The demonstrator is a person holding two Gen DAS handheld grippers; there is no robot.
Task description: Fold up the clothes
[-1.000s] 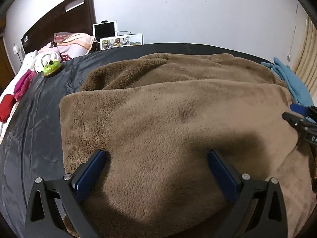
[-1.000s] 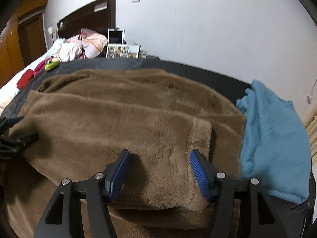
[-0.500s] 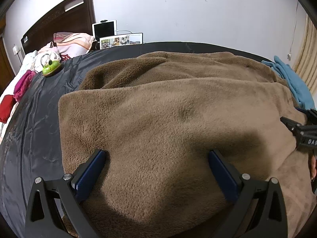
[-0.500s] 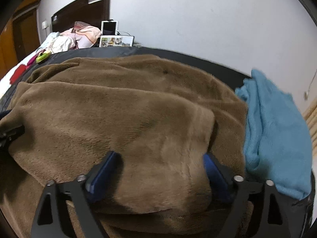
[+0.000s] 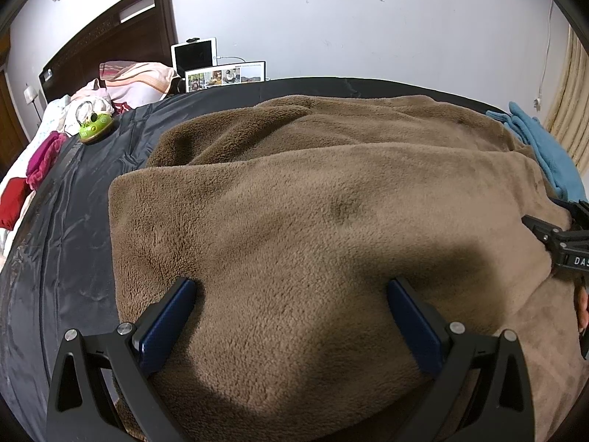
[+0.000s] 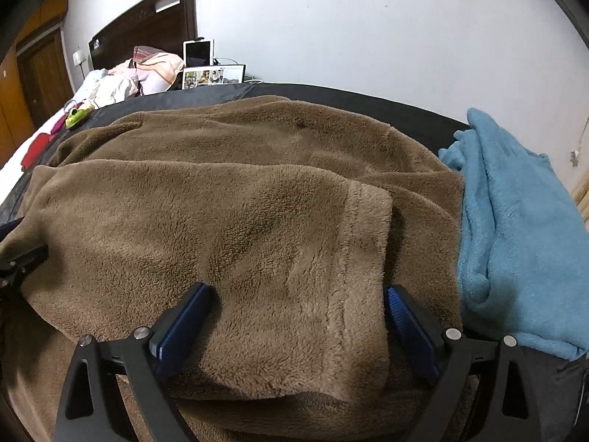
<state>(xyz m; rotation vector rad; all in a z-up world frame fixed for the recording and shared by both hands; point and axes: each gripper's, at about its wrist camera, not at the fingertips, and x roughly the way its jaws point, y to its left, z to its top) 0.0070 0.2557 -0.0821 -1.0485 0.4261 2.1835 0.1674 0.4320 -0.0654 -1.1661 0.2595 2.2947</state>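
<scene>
A brown fleece garment (image 5: pixel 313 202) lies spread on a black sheet (image 5: pixel 66 221), its near part folded over itself; it also shows in the right wrist view (image 6: pixel 239 202). My left gripper (image 5: pixel 291 294) is open, its blue fingers wide apart over the near left part of the fold. My right gripper (image 6: pixel 296 300) is open, its fingers straddling the folded flap's right end. The right gripper's black frame (image 5: pixel 559 243) shows at the right edge of the left wrist view.
A blue fleece garment (image 6: pixel 515 228) lies right of the brown one, also seen in the left wrist view (image 5: pixel 545 151). A green toy (image 5: pixel 94 127), red and pink clothes (image 5: pixel 33 173), pillows, a tablet (image 5: pixel 194 55) and the headboard stand at the far left.
My right gripper opened wider and moved forward over the flap. My left gripper stayed open and hardly moved.
</scene>
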